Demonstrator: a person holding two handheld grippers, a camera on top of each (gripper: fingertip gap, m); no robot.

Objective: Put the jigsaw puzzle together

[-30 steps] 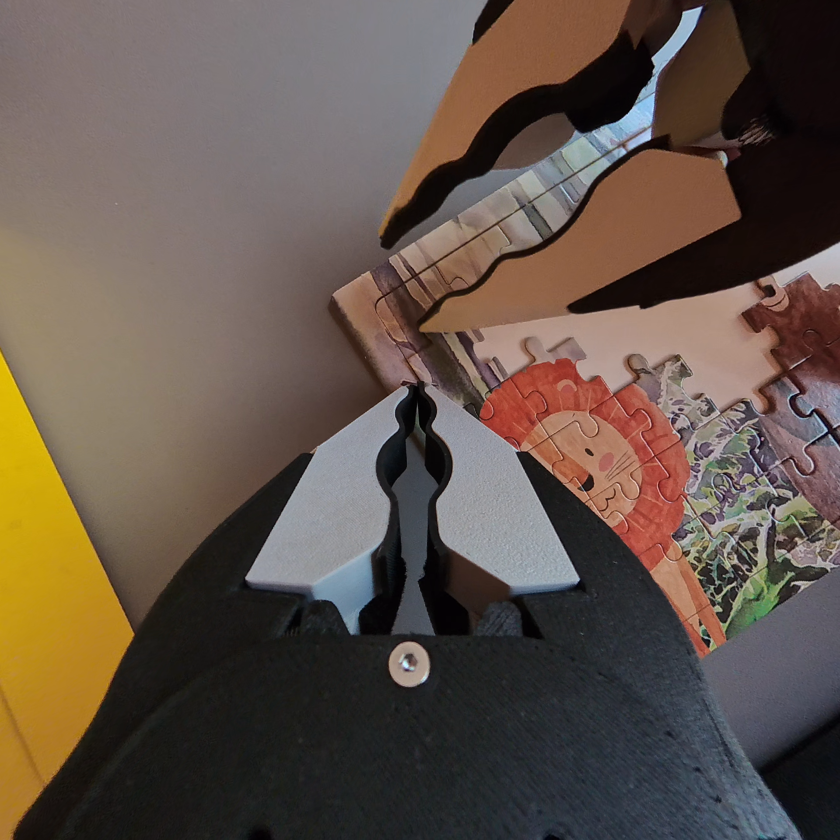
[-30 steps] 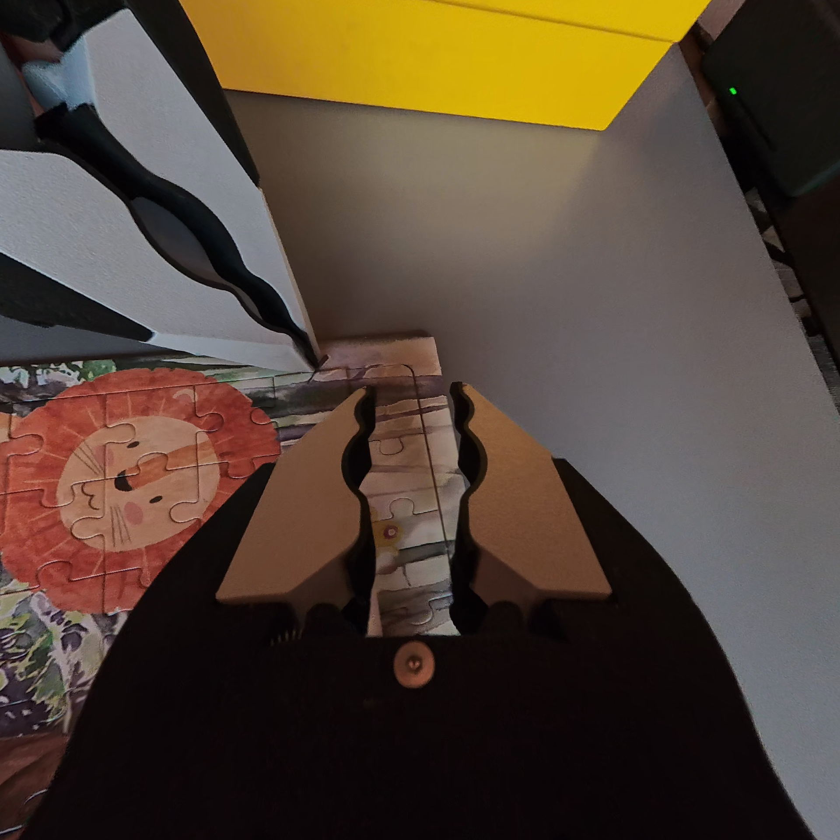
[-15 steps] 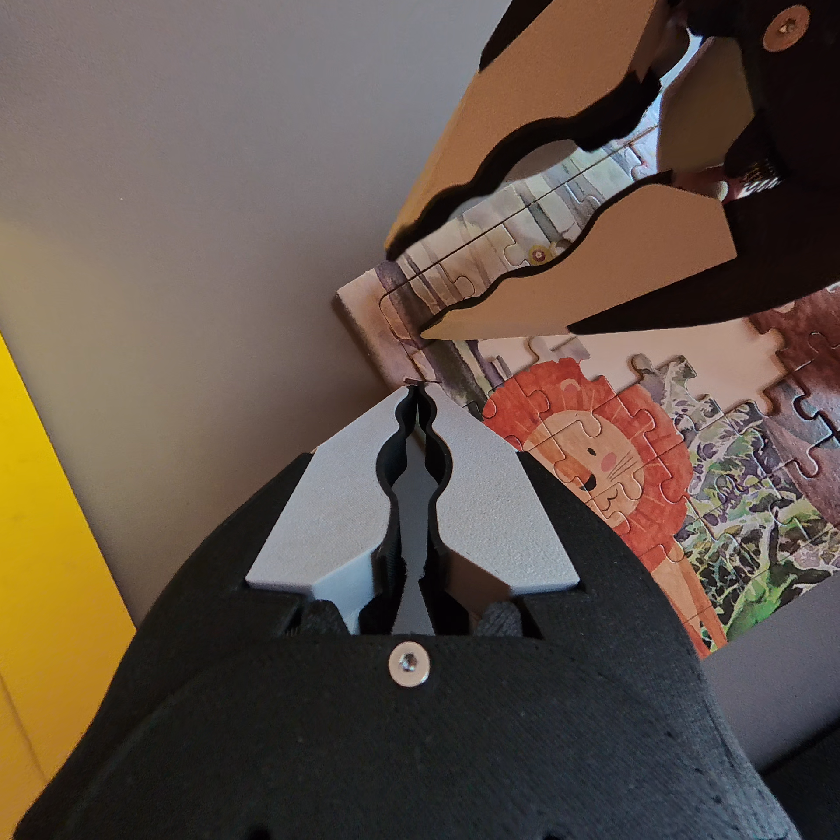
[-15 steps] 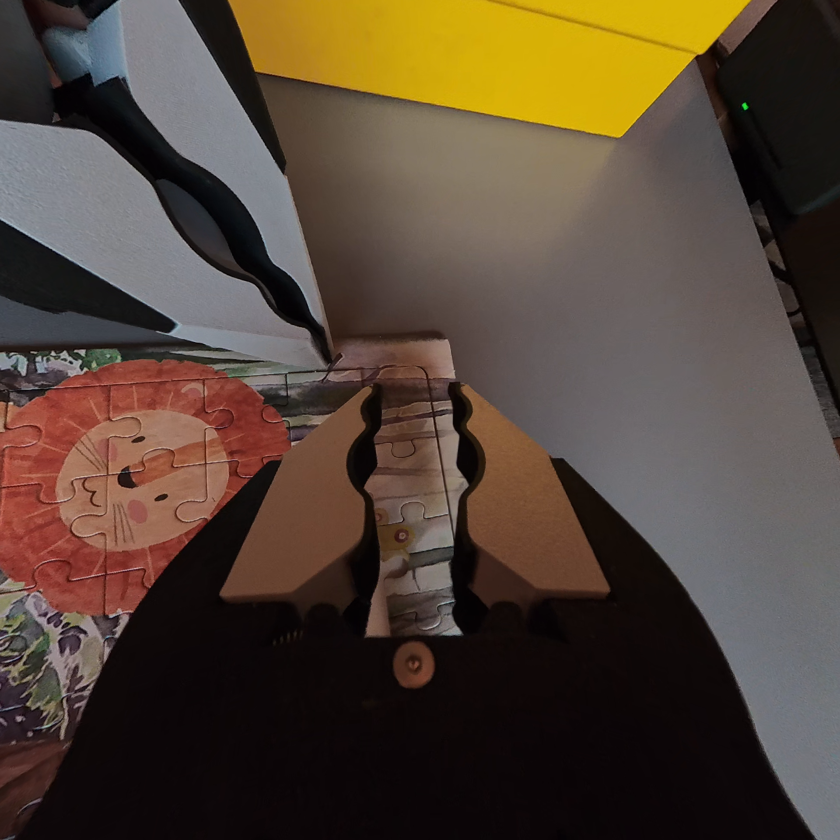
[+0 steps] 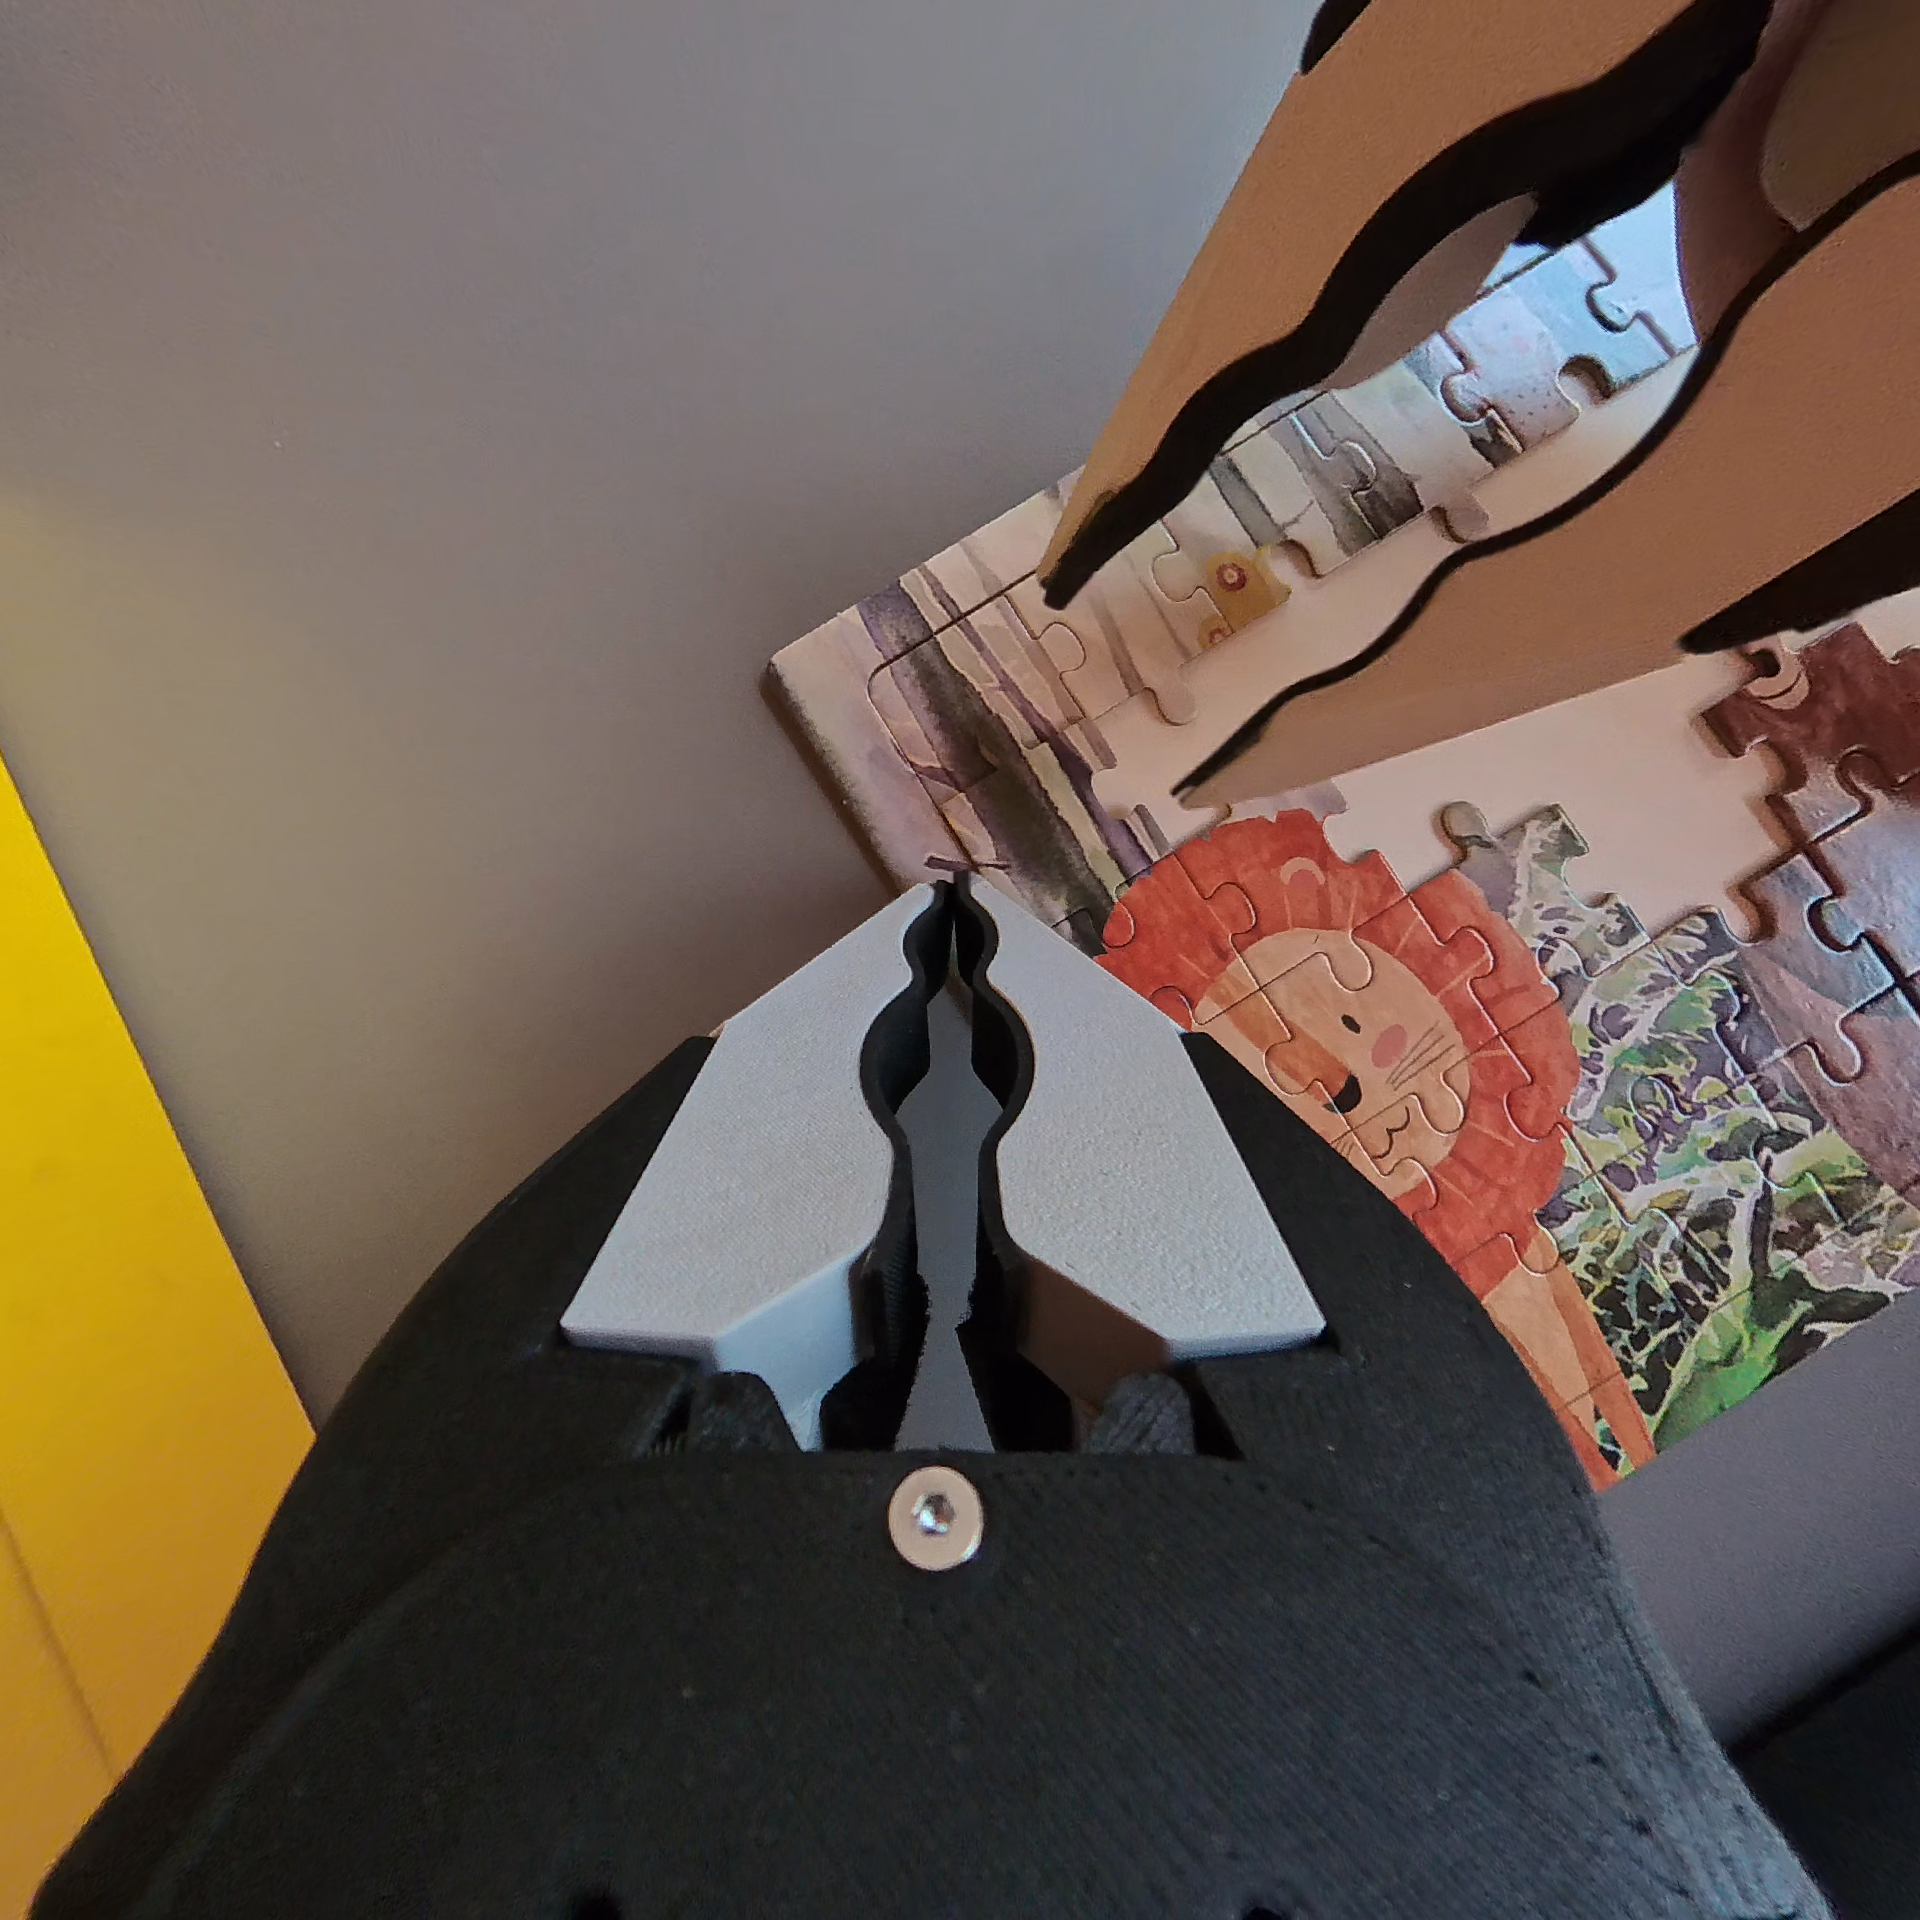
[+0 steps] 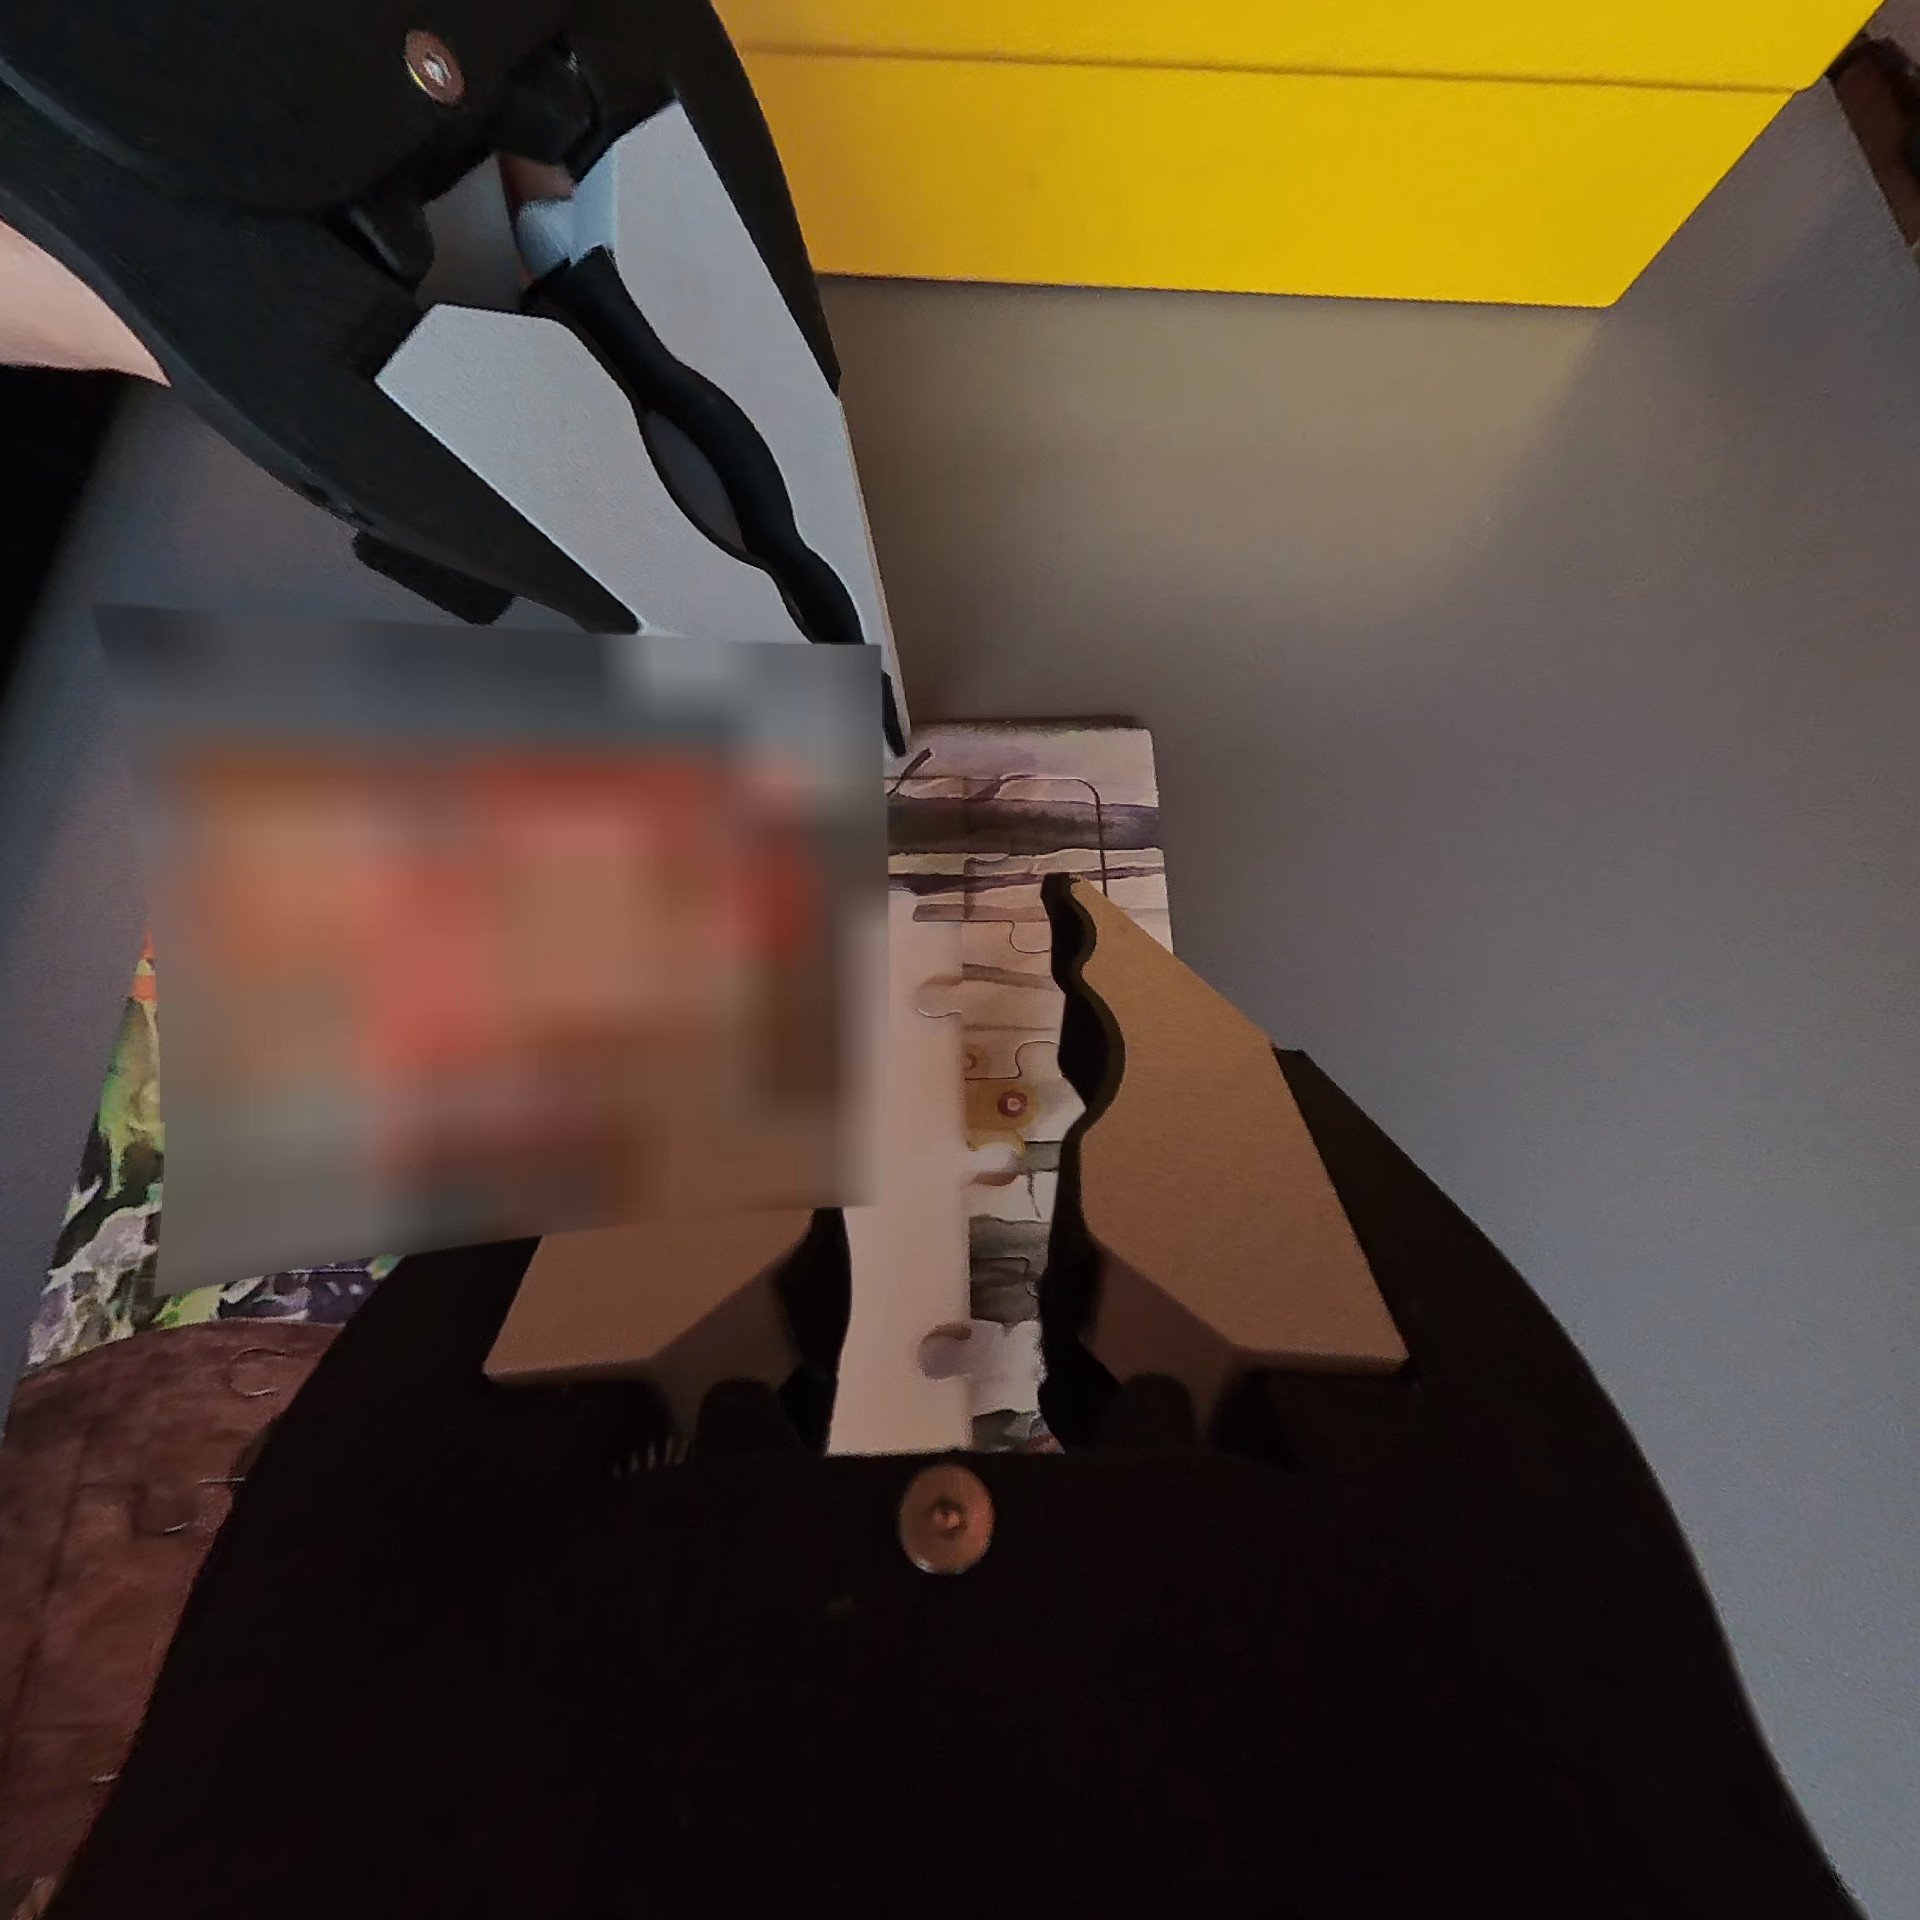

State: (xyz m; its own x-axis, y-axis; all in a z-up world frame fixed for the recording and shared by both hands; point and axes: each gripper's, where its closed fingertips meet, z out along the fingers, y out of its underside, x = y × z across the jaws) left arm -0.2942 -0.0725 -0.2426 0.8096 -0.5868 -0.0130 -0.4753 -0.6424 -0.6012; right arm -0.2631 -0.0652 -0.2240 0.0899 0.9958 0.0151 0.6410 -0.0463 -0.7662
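The puzzle board (image 5: pixel 831 675) lies on the grey table with a lion picture (image 5: pixel 1351 1039) put together and a bare white patch (image 5: pixel 1558 769) above it. A row of grey-streaked pieces (image 5: pixel 1231 592) runs along its near edge. My left gripper (image 5: pixel 954 891), with grey fingers, is shut and empty, its tips at the board's edge near the corner. My right gripper (image 5: pixel 1117 694), with tan fingers, is open and empty above that row. In the right wrist view the right gripper (image 6: pixel 945 904) straddles the row (image 6: pixel 1003 1101), and the left gripper (image 6: pixel 891 727) touches the board's rim (image 6: pixel 1122 769).
The grey table (image 5: pixel 416 416) ends at a yellow panel (image 5: pixel 104 1247), which also shows in the right wrist view (image 6: pixel 1247 156). A blurred patch covers the lion and my right gripper's left finger in that view. A dark object (image 6: pixel 1901 125) stands at the far right.
My right gripper has opened wider and drawn back along the row of edge pieces. My left gripper has stayed shut at the board's corner.
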